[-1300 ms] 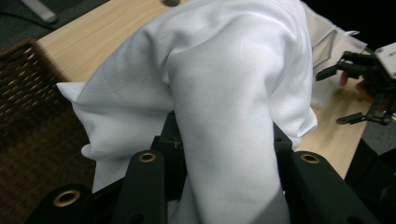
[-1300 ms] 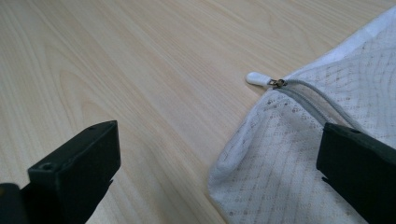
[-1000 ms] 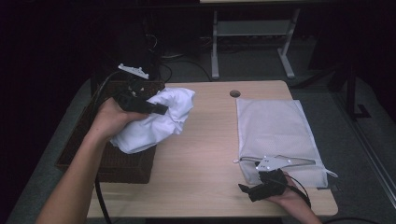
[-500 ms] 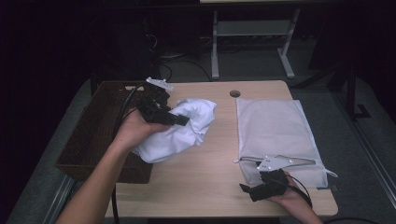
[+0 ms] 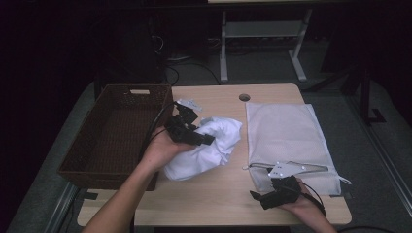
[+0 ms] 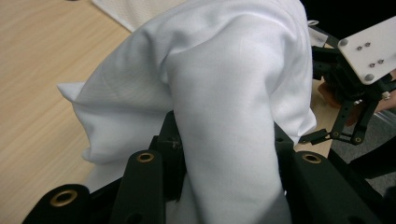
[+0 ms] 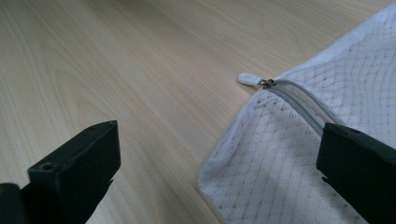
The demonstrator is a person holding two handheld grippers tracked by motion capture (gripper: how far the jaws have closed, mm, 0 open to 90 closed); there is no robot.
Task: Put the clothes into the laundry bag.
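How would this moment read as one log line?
left gripper: grips white cloth | right gripper: open by mesh bag | basket: beside

1 cloth (image 5: 206,148), 1 mesh bag (image 5: 286,136), 1 basket (image 5: 116,131), 2 tools.

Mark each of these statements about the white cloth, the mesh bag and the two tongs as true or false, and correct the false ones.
1. The left tongs are shut on the white cloth. True.
2. The white cloth lies inside the wicker basket. False: it is on the wooden table, right of the basket.
3. The right tongs stand open. True.
4. The right tongs hold the zipper pull of the mesh laundry bag. False: the pull lies untouched on the table beyond the jaws.
5. The mesh laundry bag lies flat on the table, right of the cloth. True.
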